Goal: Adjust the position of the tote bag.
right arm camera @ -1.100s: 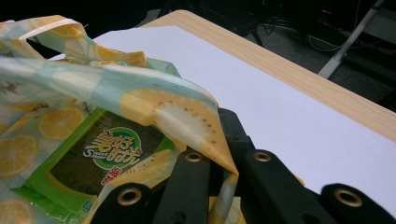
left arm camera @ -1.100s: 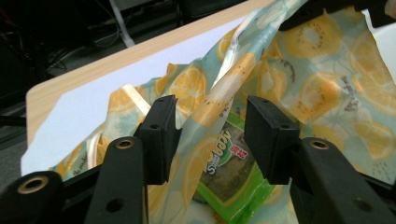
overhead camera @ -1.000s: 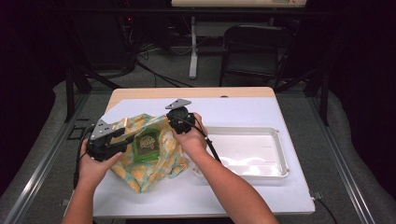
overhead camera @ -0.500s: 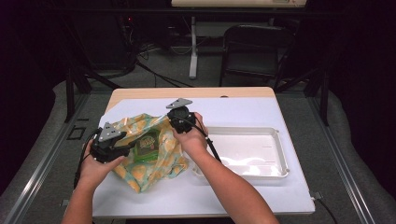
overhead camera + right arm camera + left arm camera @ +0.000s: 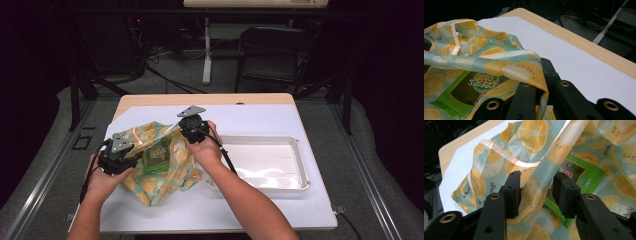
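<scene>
Lemon-print bag [image 5: 165, 165] between both claws, seemingly.

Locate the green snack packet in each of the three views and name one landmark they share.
High view: the green snack packet lies left of centre, inside the lemon-print bag, between the two grippers.
Left gripper view: right of centre, seen through the bag's film beyond the right-hand jaw.
Right gripper view: lower left, under the bag's lifted edge.
Shared landmark: the lemon-print bag itself.

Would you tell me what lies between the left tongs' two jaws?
A fold of the lemon-print bag, seen in the left gripper view; the jaws have just been closing.
</scene>
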A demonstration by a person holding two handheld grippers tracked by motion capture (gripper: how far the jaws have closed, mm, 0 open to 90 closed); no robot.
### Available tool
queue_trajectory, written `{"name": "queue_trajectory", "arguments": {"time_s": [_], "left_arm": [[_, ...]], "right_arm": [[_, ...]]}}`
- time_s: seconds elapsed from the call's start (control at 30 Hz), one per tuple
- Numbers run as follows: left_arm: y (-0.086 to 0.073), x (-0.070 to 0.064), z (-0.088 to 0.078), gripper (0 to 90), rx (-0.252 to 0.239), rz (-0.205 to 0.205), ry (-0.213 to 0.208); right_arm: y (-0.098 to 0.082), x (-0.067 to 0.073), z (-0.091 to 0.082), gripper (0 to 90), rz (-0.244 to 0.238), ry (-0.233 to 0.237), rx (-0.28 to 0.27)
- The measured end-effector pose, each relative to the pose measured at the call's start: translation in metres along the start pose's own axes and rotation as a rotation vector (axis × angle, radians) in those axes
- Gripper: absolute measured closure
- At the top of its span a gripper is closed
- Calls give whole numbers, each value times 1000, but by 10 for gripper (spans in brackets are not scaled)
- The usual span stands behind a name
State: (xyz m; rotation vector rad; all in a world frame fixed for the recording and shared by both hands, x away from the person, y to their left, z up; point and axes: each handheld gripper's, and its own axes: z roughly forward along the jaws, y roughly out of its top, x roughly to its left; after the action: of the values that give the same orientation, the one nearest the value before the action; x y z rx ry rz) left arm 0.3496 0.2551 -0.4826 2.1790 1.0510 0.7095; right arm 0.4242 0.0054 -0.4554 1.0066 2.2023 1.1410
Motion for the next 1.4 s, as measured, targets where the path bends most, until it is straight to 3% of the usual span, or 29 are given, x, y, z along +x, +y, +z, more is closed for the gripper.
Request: {"name": "queue_trajectory", "arguments": {"time_s": [0.03, 0.37, 0.63, 0.87, 1.07, 1.4], "left_arm": [[-1, 1, 1, 621, 5, -20, -9], [-2, 0, 10, 755, 34, -16, 13], [2, 2, 18, 845, 36, -40, 86], [7, 12, 21, 873, 0, -93, 112], [14, 19, 28, 893, -27, -125, 152], [10, 32, 50, 896, -24, -174, 133]], "right_arm": [[0, 0, 0, 899, -1, 1, -1], [0, 1, -2, 899, -4, 9, -12], [-2, 6, -4, 899, -27, 11, -15], [-4, 7, -4, 896, -41, 3, -1], [-6, 9, 4, 895, -76, -37, 14], [-9, 5, 25, 886, -76, -85, 59]]}}
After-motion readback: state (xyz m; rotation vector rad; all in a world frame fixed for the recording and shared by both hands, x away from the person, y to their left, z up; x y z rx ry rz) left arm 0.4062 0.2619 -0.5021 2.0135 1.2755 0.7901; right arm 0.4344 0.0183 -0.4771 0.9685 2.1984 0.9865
